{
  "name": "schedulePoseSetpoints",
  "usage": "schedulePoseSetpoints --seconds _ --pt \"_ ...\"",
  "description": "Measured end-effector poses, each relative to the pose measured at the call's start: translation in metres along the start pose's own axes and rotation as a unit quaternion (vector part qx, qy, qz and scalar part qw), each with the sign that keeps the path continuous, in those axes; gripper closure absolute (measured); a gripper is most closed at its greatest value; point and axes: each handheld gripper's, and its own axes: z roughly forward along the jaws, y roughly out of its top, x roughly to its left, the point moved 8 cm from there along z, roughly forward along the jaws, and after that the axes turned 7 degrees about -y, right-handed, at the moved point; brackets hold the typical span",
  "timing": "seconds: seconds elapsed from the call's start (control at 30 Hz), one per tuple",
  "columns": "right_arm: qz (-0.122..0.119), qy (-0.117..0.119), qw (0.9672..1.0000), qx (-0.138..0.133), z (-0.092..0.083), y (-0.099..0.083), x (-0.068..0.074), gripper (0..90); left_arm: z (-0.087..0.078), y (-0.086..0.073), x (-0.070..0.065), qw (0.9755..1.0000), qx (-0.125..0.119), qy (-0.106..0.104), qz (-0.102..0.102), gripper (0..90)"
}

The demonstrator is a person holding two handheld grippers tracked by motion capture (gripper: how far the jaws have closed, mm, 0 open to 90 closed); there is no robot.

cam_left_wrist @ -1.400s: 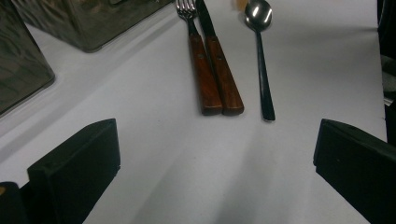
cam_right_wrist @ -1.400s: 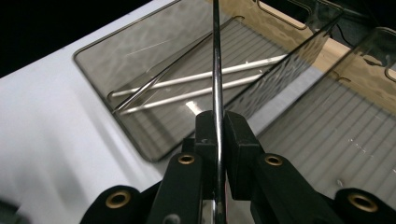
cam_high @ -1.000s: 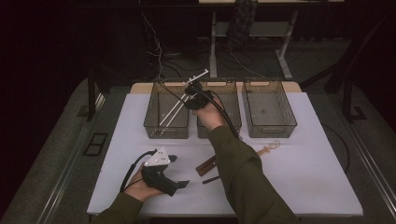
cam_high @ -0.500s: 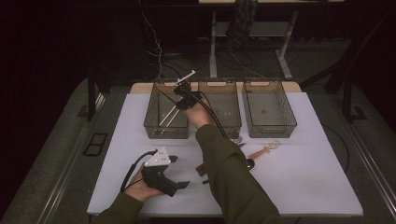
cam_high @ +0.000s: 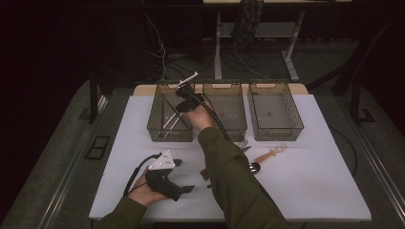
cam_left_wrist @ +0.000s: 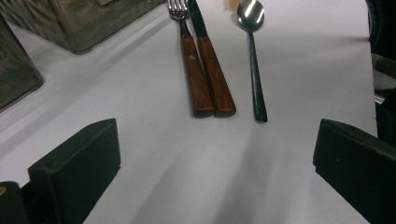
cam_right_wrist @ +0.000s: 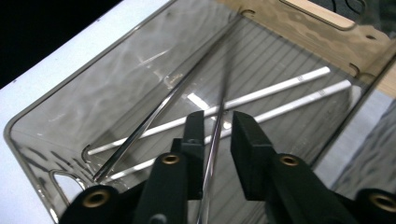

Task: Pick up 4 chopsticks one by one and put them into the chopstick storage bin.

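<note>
**A:** Right gripper view: a thin metal chopstick (cam_right_wrist: 212,140) runs between the right tongs (cam_right_wrist: 219,135), whose jaws stand a little apart on either side of it. It leans down into the leftmost clear bin (cam_right_wrist: 56,116), where one dark rod and two white sticks (cam_right_wrist: 261,95) already lie.

**B:** So the step looks like dropping it in?

**A:** That's my reading. The jaws look slackened, though I cannot tell if they still pinch it. The next move would be to lift clear of the bin.

**B:** And the other hand?

**A:** The left tongs (cam_high: 184,179) rest wide open, holding nothing, near the front of the bench (cam_high: 310,191). Ahead lie a fork (cam_left_wrist: 189,60), a knife (cam_left_wrist: 212,70) and a spoon (cam_left_wrist: 252,56).

**B:** The room?

**A:** White bench top, three bins in a row, dark floor with cables behind.
</note>
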Motion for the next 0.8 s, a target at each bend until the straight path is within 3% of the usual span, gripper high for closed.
schedulePoseSetpoints --seconds 0.2,0.4,0.5,0.8 --pt "0.005 0.027 0.9996 -0.008 -0.006 0.001 0.003 55.7 0.000 0.000 0.000 1.0000 0.000 0.001 0.000 0.0" --pt "-0.009 0.062 0.9978 -0.021 -0.017 0.001 0.004 40.0 -0.001 0.000 0.001 1.0000 0.000 0.001 -0.001 0.0" --pt "-0.019 0.073 0.9968 -0.028 -0.024 -0.001 0.005 38.0 -0.001 0.000 0.001 1.0000 0.001 0.002 -0.001 0.0" --pt "-0.015 0.096 0.9938 -0.054 -0.046 -0.006 -0.001 29.1 -0.001 -0.001 0.001 1.0000 0.002 0.002 -0.001 0.0"
